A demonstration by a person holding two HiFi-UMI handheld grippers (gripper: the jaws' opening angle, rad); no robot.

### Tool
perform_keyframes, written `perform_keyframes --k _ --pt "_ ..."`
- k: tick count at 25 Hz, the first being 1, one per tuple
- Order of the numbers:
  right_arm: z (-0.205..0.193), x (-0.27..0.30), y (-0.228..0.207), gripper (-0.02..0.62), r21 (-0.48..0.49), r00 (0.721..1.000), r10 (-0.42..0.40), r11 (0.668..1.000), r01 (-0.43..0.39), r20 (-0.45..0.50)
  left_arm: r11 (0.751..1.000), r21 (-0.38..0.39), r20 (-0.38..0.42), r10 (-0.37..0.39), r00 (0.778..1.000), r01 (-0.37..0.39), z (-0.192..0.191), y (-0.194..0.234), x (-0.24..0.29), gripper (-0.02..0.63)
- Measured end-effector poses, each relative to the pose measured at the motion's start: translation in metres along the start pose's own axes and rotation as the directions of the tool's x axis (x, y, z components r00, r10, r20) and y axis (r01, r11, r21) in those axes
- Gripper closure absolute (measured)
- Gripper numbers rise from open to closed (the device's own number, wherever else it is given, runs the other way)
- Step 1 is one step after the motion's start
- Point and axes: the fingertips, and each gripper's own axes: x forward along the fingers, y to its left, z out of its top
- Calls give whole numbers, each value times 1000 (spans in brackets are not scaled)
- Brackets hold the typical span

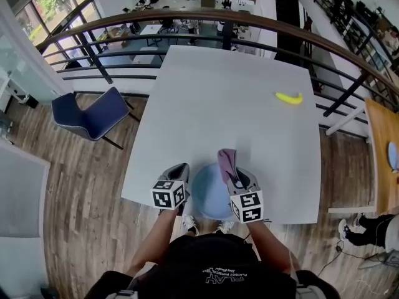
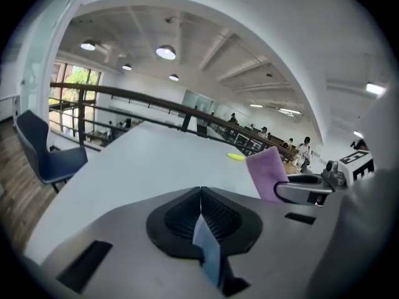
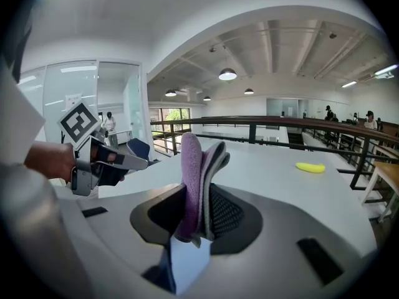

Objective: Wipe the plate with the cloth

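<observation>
The left gripper's (image 2: 201, 197) jaws are closed on the thin rim of the blue plate (image 2: 207, 245), which is seen edge-on between the pads. The right gripper's (image 3: 199, 189) jaws are clamped on the folded purple cloth (image 3: 190, 164), which stands up out of them. The plate is seen between the two grippers, at the near edge of the white table (image 1: 218, 104). A banana (image 1: 289, 98) lies well beyond the right jaws
</observation>
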Motion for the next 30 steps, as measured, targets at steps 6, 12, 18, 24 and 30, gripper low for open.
perform_keyframes --k 6,12,18,24,30 --pt "45 -9 -5 488 -39 996 -5 999 9 93 985 170 176 -60 983 30 65 -34 -23 594" --pt "92 -21 -1 488 -84 984 -6 996 22 178 955 282 323 -186 928 93 119 -61 -48 592" --pt "118 -31 -5 491 -124 971 -16 991 47 240 951 298 344 -190 919 85 133 -61 -51 594" --pt "112 -26 -5 494 -116 969 -34 991 64 244 948 297 335 -212 918 110 122 -61 -49 594" --pt "106 -27 -5 494 -87 970 -45 994 67 238 956 277 357 -195 914 95 121 -60 -55 592"
